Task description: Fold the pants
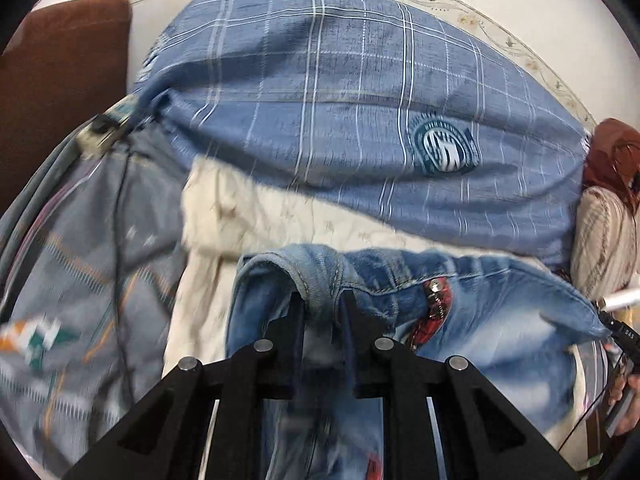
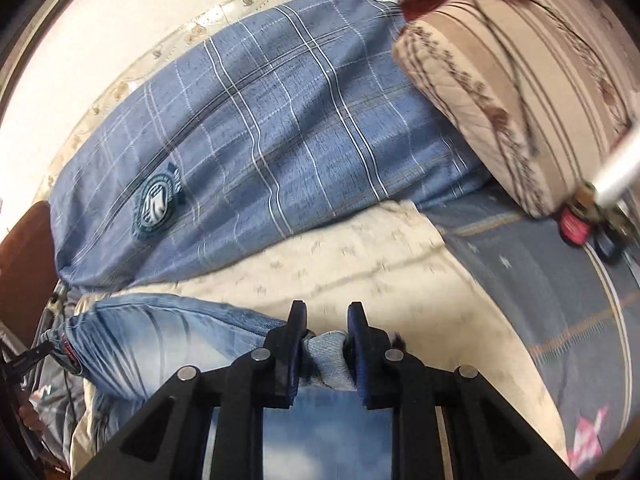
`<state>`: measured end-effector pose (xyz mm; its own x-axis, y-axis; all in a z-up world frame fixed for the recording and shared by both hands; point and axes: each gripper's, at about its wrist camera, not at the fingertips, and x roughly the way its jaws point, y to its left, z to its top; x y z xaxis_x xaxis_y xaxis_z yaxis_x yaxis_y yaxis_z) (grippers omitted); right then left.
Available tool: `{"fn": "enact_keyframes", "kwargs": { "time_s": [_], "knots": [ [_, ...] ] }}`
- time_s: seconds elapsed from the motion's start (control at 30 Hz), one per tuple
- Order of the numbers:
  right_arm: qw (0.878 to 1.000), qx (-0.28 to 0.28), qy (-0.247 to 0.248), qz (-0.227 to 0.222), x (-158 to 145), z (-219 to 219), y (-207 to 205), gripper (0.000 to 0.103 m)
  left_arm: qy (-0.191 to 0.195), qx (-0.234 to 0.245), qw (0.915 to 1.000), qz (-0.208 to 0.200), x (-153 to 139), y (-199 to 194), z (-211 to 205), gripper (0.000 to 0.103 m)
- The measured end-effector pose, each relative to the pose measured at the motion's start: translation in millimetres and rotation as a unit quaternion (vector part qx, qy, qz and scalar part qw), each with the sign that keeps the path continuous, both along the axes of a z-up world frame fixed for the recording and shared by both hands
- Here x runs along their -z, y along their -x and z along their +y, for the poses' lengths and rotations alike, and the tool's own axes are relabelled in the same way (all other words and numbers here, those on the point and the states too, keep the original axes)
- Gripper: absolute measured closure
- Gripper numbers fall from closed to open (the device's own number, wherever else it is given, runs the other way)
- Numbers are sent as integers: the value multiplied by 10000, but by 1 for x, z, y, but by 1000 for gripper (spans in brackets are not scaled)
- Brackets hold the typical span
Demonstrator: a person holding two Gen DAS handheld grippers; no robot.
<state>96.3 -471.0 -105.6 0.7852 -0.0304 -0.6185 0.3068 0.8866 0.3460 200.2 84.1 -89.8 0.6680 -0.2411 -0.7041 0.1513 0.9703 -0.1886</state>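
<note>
Light blue denim pants with a red patch by the pocket hang between my two grippers above a cream cloth on the bed. My left gripper is shut on a bunched fold of the denim at the waistband. My right gripper is shut on another bunch of the same pants, which stretch off to its left. The lower part of the pants is hidden under the grippers.
A blue plaid pillow with a round badge lies behind the cream cloth. A beige striped cushion sits at the right. A grey patterned bedsheet with a black cable covers the left. A brown headboard stands far left.
</note>
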Motion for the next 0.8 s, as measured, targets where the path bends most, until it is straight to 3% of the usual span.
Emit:
{"fn": "enact_keyframes", "kwargs": {
  "time_s": [0.13, 0.17, 0.2, 0.37, 0.47, 0.57, 0.73, 0.77, 0.8],
  "knots": [
    [9998, -22, -90, 162, 21, 6, 44, 81, -78, -6, 9999, 92, 22, 50, 12, 88],
    [9997, -28, -107, 218, 27, 7, 52, 81, -161, -6, 9997, 157, 30, 59, 14, 95],
    [9994, -29, -144, 298, 36, 7, 61, 81, -296, -43, 9992, 246, 41, 67, 16, 95],
    [9930, -68, -566, 1031, 82, 2, 92, 77, -550, -59, 9925, 1091, 92, 88, 31, 95],
    [9862, -42, -826, 1433, 99, -8, 113, 77, -924, -133, 9869, 1313, 103, 101, 41, 95],
    [9896, 38, -723, 1246, 86, -16, 133, 77, -1166, -330, 9859, 1156, 90, 112, 52, 95],
    [9957, -187, -734, 540, 49, -3, 135, 77, -1082, -150, 9934, 355, 43, 126, 24, 95],
    [9959, -309, -702, 485, 45, 9, 129, 76, -1075, -48, 9939, 231, 38, 128, 11, 93],
    [9959, -437, -621, 492, 44, 25, 120, 75, -1097, 81, 9938, 130, 34, 129, -5, 81]
  ]
}}
